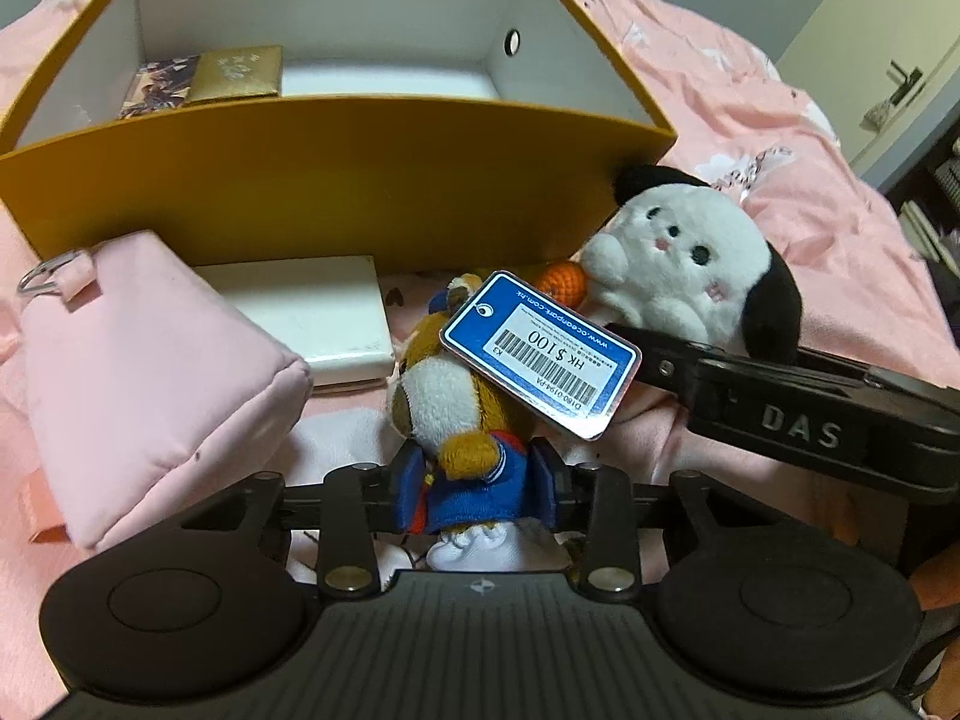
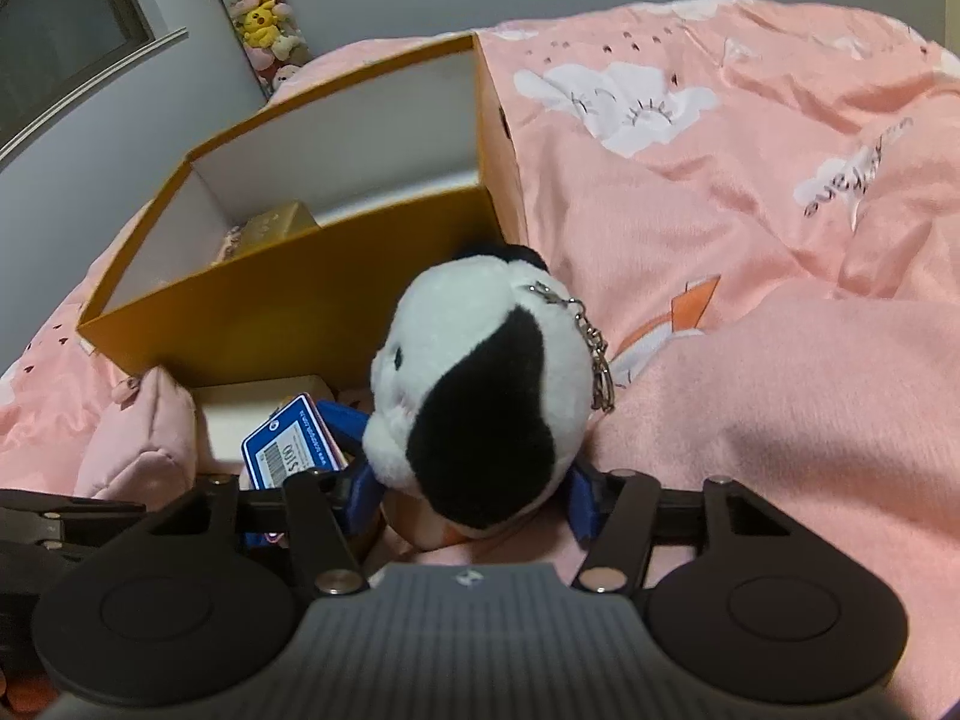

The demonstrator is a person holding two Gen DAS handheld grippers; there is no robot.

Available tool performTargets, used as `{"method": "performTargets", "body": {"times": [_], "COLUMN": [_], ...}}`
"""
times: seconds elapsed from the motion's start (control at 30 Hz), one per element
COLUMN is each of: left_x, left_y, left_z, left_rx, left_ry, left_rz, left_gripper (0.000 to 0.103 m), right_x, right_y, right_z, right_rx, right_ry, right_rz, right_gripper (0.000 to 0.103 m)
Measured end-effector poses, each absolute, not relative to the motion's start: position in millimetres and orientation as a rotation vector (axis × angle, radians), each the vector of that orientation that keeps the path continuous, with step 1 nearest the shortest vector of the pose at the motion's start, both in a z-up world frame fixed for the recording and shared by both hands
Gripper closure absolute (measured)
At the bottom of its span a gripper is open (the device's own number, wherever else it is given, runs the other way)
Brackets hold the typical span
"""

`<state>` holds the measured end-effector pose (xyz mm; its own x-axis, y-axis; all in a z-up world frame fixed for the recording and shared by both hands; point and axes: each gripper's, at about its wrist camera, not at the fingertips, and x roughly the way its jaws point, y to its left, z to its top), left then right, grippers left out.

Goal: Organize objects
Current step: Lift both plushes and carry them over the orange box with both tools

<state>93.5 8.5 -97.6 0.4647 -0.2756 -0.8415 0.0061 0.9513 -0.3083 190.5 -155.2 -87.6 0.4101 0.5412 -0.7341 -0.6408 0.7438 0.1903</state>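
My left gripper (image 1: 477, 483) is shut on a small brown and white plush in a blue outfit (image 1: 447, 402), with a blue price tag (image 1: 540, 354) on it. My right gripper (image 2: 471, 501) is closed around a black and white plush dog (image 2: 480, 384) with a keychain (image 2: 594, 348); its arm (image 1: 810, 414) shows in the left wrist view beside the dog (image 1: 690, 258). An open orange box (image 1: 336, 192) stands just behind both toys and holds a gold packet (image 1: 237, 75). The box also shows in the right wrist view (image 2: 288, 300).
A pink pouch (image 1: 144, 372) with a metal ring lies at the left, next to a flat white box (image 1: 312, 312). A small orange knit item (image 1: 561, 282) sits by the dog's paw. Everything rests on a pink bedspread (image 2: 750, 240). A door (image 1: 870, 60) stands far right.
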Motion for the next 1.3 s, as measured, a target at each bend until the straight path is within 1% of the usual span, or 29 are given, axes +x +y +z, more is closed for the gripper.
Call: {"method": "performTargets", "body": {"times": [0.27, 0.4, 0.7, 0.8, 0.93, 1.03, 1.3], "left_x": [82, 85, 110, 129, 157, 180, 225], "left_y": [27, 34, 64, 72, 80, 78, 71], "left_z": [-58, -38, 21, 32, 30, 18, -30], "left_rx": [-0.344, -0.379, -0.396, -0.395, -0.426, -0.409, -0.411], "left_ry": [0.969, 0.919, 0.786, 0.755, 0.750, 0.758, 0.870], "left_rz": [-0.201, -0.217, -0.226, -0.217, -0.228, -0.225, -0.251], "left_gripper": [0.062, 0.062, 0.062, 0.062, 0.062, 0.062, 0.062], "right_x": [180, 176, 193, 205, 230, 249, 283], "right_y": [-162, -162, -143, -130, -107, -86, -35], "right_z": [-47, -16, 43, 58, 68, 67, 31], "right_rx": [-0.179, -0.224, -0.302, -0.321, -0.319, -0.373, -0.554], "right_ry": [0.863, 0.809, 0.775, 0.805, 0.874, 0.901, 1.047], "right_rz": [0.794, 0.843, 0.935, 0.969, 0.992, 0.970, 0.916], "right_gripper": [0.042, 0.042, 0.042, 0.042, 0.042, 0.042, 0.042]}}
